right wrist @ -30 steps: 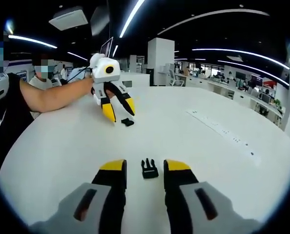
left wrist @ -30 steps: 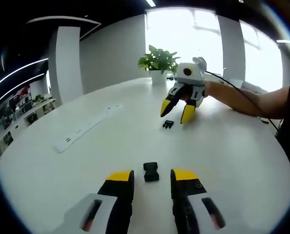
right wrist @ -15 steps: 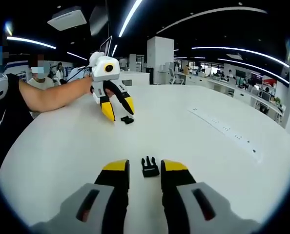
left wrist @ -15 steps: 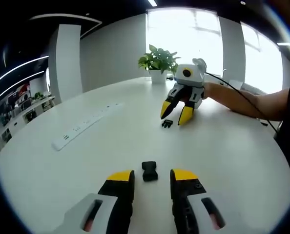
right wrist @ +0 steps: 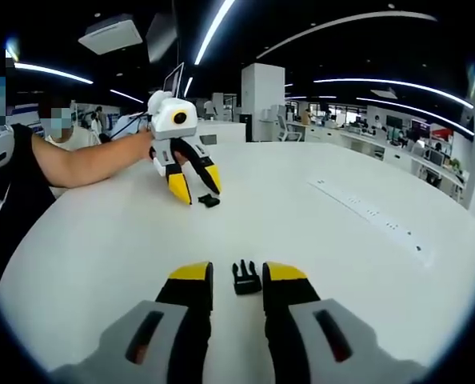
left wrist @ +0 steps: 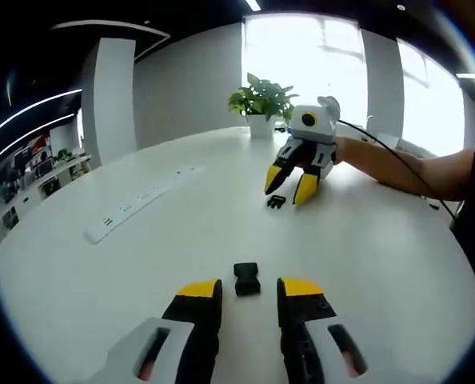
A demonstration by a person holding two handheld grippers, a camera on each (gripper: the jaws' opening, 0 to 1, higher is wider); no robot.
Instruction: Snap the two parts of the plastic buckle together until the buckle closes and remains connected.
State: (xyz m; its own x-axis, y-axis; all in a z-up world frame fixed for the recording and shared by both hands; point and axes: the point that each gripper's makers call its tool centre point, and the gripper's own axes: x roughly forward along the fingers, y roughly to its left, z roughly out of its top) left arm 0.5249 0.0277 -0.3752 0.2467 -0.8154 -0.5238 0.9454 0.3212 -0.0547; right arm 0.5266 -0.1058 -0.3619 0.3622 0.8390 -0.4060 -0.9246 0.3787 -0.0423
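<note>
Two buckle halves lie apart on the white worktop (left wrist: 365, 256), each just ahead of one gripper. In the left gripper view, the socket half (left wrist: 246, 279) sits immediately forward of the left gripper (left wrist: 249, 290), centred on the gap between its yellow-tipped jaws, which stand spread and hold nothing. The part's long axis appears to run roughly along the jaw direction.

In the right gripper view, the pronged half (right wrist: 246, 277) lies likewise just forward of the right gripper (right wrist: 237, 274), between its spread, empty jaws, prongs pointing away from the camera.

Each gripper is the nearer one to its own half; the other half lies well apart, across the worktop beside the opposite gripper. Judged from this layout, neither half is grasped yet, and the next move calls for a short forward advance of each gripper before closing.

A white power strip (left wrist: 137, 206) and a potted plant (left wrist: 261, 102) stand clear of the working area.
</note>
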